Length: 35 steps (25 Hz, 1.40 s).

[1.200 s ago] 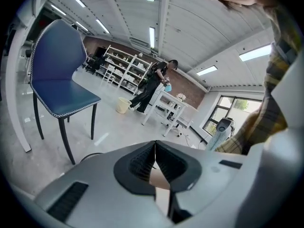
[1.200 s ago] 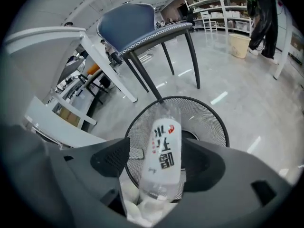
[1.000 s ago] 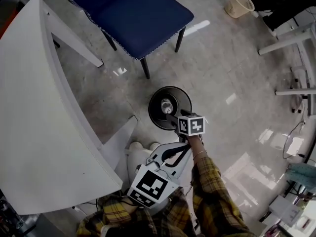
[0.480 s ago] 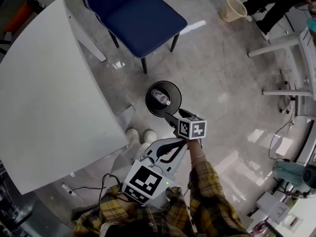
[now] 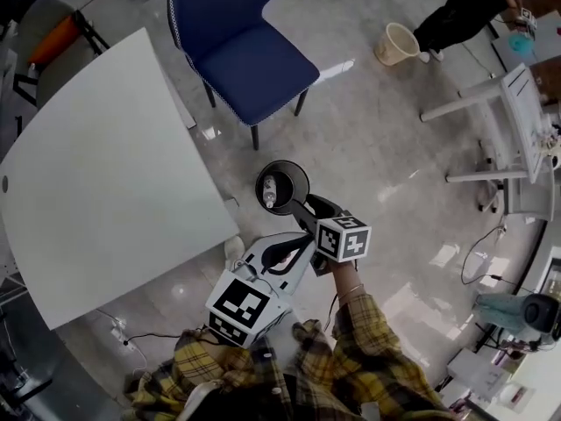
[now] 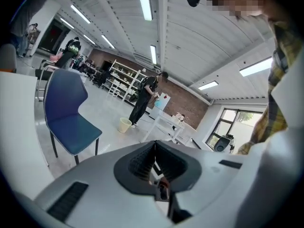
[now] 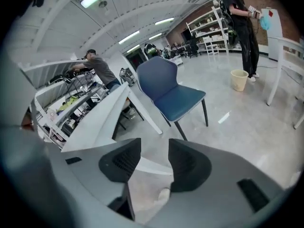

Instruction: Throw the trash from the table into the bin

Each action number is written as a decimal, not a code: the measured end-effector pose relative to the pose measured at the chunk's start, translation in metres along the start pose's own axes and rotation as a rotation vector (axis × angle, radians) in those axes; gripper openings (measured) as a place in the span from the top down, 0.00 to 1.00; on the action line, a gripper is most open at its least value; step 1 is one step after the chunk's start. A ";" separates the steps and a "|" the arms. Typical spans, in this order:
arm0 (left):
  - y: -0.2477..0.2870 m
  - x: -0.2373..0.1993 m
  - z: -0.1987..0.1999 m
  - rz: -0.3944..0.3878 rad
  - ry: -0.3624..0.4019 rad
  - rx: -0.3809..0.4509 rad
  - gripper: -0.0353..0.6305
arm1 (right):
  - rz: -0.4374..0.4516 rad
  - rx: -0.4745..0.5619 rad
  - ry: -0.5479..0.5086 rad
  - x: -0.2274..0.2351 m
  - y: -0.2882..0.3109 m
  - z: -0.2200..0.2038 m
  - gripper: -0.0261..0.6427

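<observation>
The black round bin (image 5: 282,185) stands on the floor by the corner of the white table (image 5: 105,182), with a pale piece of trash (image 5: 271,192) lying inside. My right gripper (image 5: 301,205) hangs above the bin's near rim. Its jaws are closing, with a gap and nothing between them (image 7: 154,145). My left gripper (image 5: 296,244) is nearer to me, beside the right one, and is shut on nothing (image 6: 153,159). The table top shows bare in the head view.
A blue chair (image 5: 245,51) stands beyond the bin, next to the table. Farther off are a beige bucket (image 5: 394,42), a standing person (image 5: 465,11) and white furniture (image 5: 517,103). A cable (image 5: 491,244) lies on the floor at right.
Both grippers have risen away from the bin, which now looks smaller and farther below. More of the table top has come into view.
</observation>
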<state>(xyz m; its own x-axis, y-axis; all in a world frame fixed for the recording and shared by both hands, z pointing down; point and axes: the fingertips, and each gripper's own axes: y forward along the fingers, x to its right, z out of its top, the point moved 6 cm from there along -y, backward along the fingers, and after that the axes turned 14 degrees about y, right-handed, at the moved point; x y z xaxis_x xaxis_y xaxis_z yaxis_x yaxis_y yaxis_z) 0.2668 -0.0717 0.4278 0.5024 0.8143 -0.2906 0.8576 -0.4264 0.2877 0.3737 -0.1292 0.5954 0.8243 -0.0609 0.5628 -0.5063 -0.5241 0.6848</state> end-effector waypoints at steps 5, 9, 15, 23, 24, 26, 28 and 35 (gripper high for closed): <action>-0.041 0.007 0.048 0.042 0.047 0.081 0.93 | 0.129 0.165 -0.075 -0.086 -0.065 0.036 0.76; -0.073 0.005 0.077 0.095 0.106 0.139 0.93 | 0.265 0.279 -0.136 -0.148 -0.106 0.063 0.78; -0.106 0.024 0.115 0.117 0.123 0.186 0.93 | 0.322 0.411 -0.221 -0.203 -0.181 0.085 0.86; -0.119 0.044 0.130 0.118 0.195 0.212 0.93 | 0.312 0.503 -0.373 -0.237 -0.242 0.083 0.96; -0.120 0.045 0.131 0.117 0.200 0.211 0.93 | 0.319 0.499 -0.359 -0.238 -0.245 0.083 0.96; -0.119 0.046 0.133 0.115 0.207 0.209 0.93 | 0.343 0.492 -0.320 -0.239 -0.248 0.084 0.96; -0.118 0.047 0.133 0.119 0.202 0.208 0.93 | 0.361 0.483 -0.299 -0.238 -0.249 0.084 0.96; -0.121 0.047 0.132 0.130 0.208 0.205 0.93 | 0.368 0.501 -0.341 -0.241 -0.251 0.080 0.96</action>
<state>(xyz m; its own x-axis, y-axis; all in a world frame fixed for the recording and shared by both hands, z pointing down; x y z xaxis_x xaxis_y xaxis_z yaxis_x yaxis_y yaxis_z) 0.2012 -0.0336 0.2591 0.5937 0.8021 -0.0643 0.8029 -0.5851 0.1139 0.3221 -0.0505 0.2506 0.6971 -0.5286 0.4843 -0.6571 -0.7413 0.1366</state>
